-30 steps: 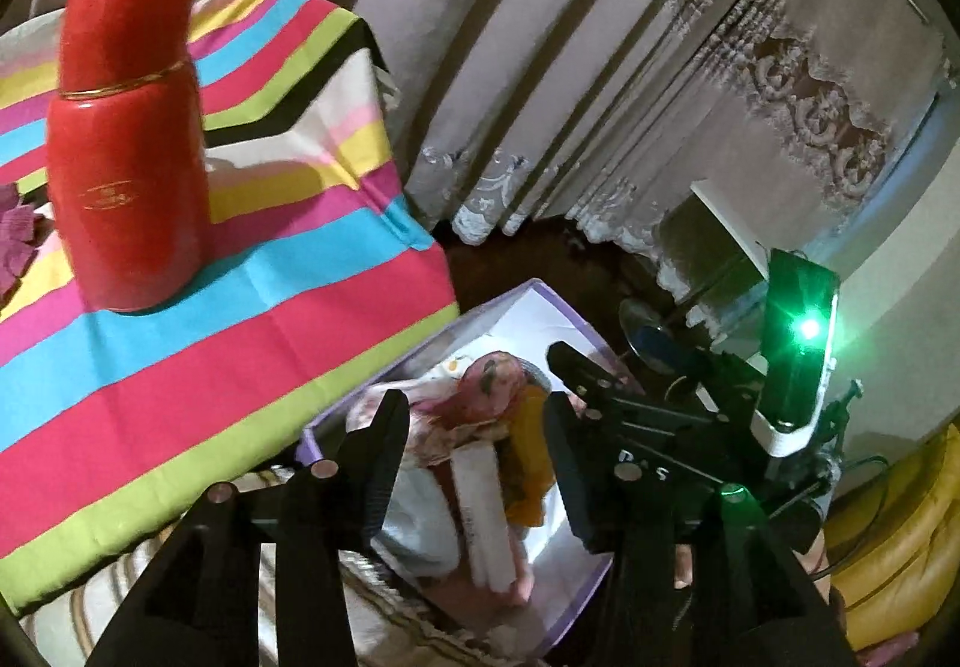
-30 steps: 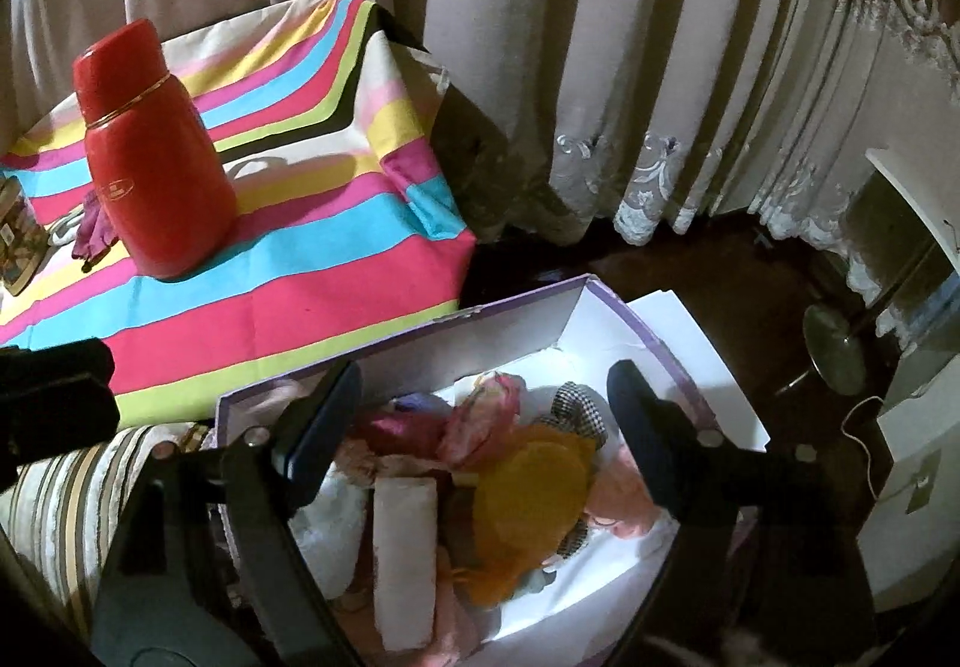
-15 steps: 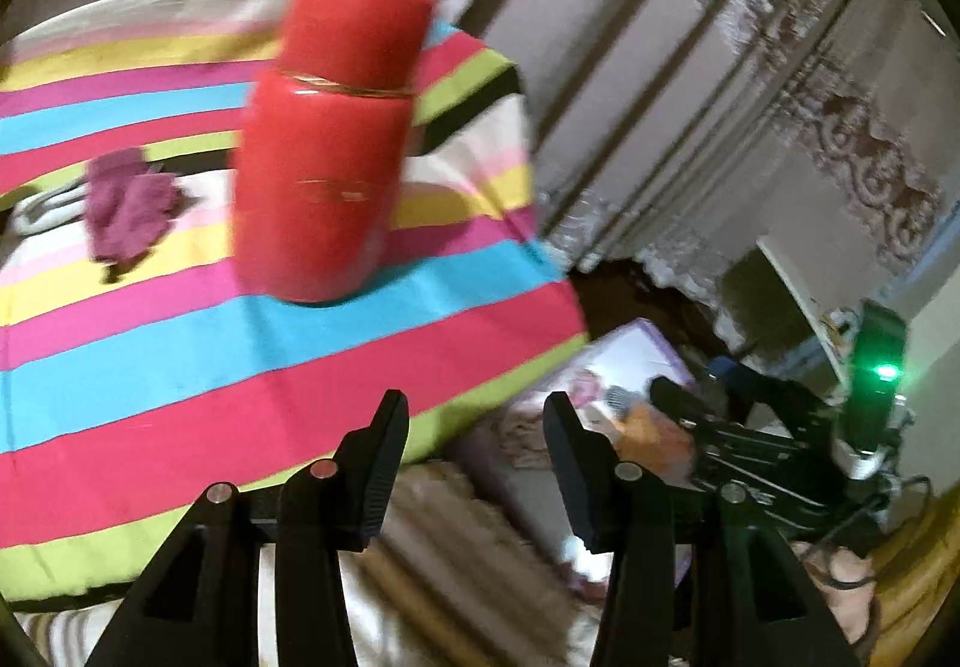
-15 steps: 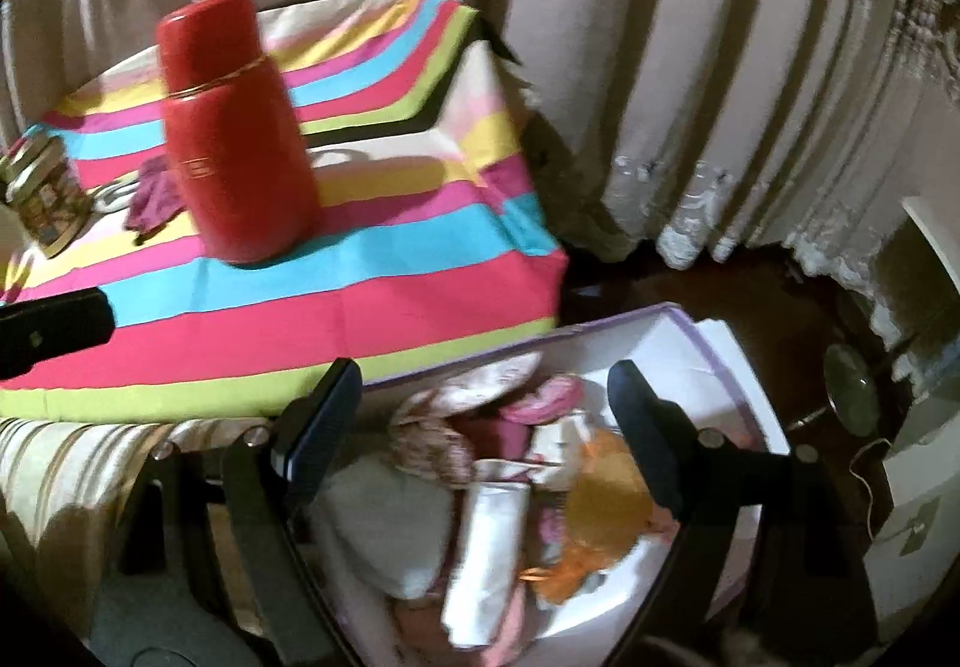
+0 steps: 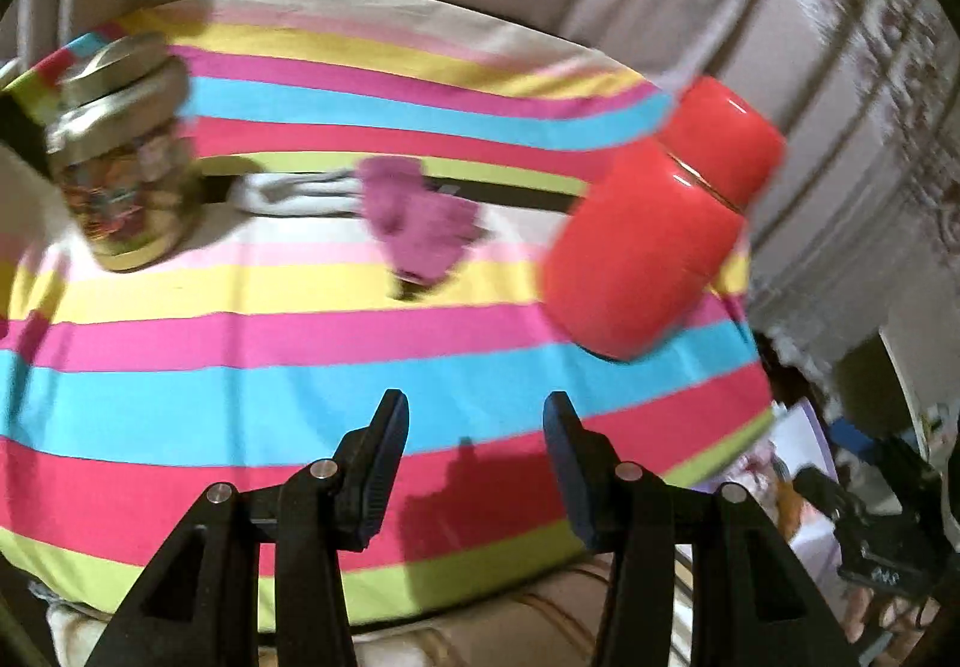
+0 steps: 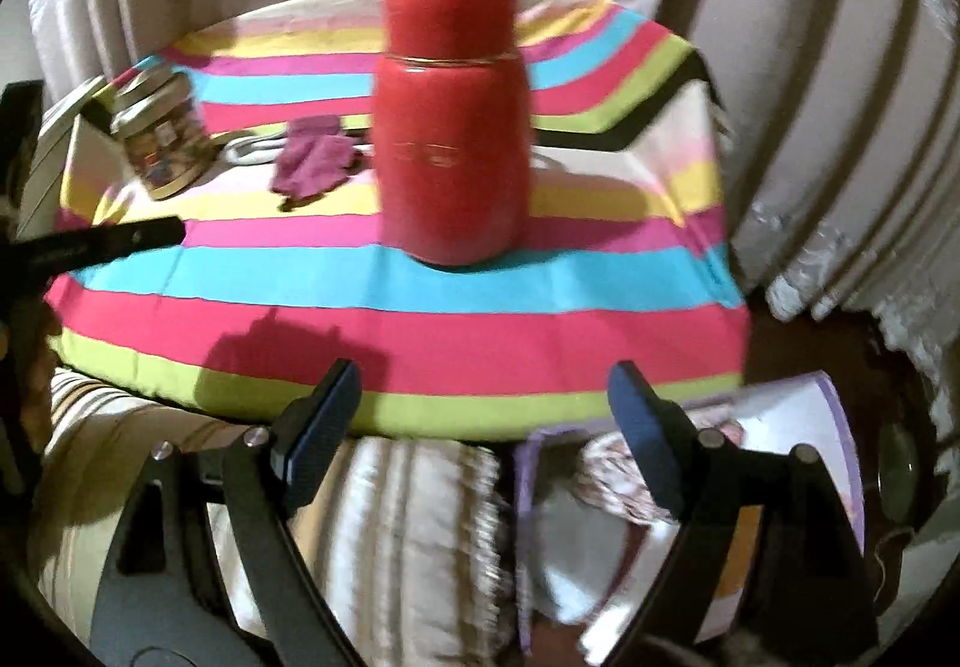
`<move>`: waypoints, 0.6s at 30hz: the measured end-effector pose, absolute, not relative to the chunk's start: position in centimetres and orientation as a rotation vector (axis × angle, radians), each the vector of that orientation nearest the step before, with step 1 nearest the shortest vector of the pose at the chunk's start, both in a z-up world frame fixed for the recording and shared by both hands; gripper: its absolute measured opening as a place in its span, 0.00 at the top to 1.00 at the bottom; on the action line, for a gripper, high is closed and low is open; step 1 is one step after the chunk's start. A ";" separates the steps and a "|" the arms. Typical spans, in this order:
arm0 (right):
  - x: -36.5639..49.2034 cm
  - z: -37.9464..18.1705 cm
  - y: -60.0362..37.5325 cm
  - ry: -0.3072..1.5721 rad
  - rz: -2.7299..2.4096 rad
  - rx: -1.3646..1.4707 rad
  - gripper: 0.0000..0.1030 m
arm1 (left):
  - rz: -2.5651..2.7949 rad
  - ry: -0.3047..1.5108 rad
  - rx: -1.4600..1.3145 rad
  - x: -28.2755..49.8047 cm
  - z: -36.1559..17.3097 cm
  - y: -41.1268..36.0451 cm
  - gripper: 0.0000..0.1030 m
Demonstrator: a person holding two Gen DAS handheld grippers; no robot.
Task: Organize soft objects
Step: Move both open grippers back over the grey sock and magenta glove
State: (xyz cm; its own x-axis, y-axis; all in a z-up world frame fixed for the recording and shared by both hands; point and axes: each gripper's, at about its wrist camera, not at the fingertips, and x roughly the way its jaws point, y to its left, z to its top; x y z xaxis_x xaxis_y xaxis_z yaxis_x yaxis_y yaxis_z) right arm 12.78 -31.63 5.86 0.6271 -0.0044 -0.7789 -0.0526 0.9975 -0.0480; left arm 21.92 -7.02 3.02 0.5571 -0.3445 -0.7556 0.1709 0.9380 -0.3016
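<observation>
Swinging away from the white, purple-edged cardboard box [image 6: 834,415] of soft items and onto the counter under its bright striped tablecloth [image 5: 252,409]: a second ago both views looked down into the box, now mostly at stripes. Left gripper [image 5: 477,466] empty, fingers part-way apart and unchanged, now aimed toward the crumpled magenta cloth [image 5: 420,223] lying mid-counter. Lying between the tall glossy red flask [image 5: 654,223] and the gold-lidded patterned jar [image 5: 120,169], touching neither as far as the blur allows. Right gripper [image 6: 483,424] also empty, fingers wide apart, hovering at the counter's near edge with the box just beside and below. Probably means the box load is settled for now and the cloth is the next soft piece to fetch. Worth watching: flask standing close to the reach path, easy to knock.
</observation>
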 end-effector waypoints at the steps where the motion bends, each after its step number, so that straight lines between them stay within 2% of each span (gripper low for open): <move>1: 13.2 5.8 -31.0 0.895 0.047 -0.070 0.16 | -0.295 0.930 -0.208 22.3 3.0 -6.3 0.53; 10: 18.7 5.2 -23.9 0.915 0.215 -0.095 0.16 | -0.253 0.931 -0.113 26.4 2.5 -1.9 0.53; 16: 23.0 4.8 -19.2 0.915 0.298 -0.103 0.16 | -0.313 0.932 0.096 30.1 2.5 -2.2 0.53; 18: 24.6 4.5 -18.1 0.923 0.313 -0.096 0.16 | -0.362 0.937 0.164 31.4 2.4 -2.7 0.50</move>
State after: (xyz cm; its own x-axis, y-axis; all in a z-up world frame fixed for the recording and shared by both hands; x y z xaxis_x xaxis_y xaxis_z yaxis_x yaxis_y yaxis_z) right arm 24.63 -18.09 4.46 0.5623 0.2244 -0.7959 -0.3057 0.9507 0.0520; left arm 31.38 -2.71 2.37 0.5372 -0.2326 -0.8108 0.3731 0.9276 -0.0188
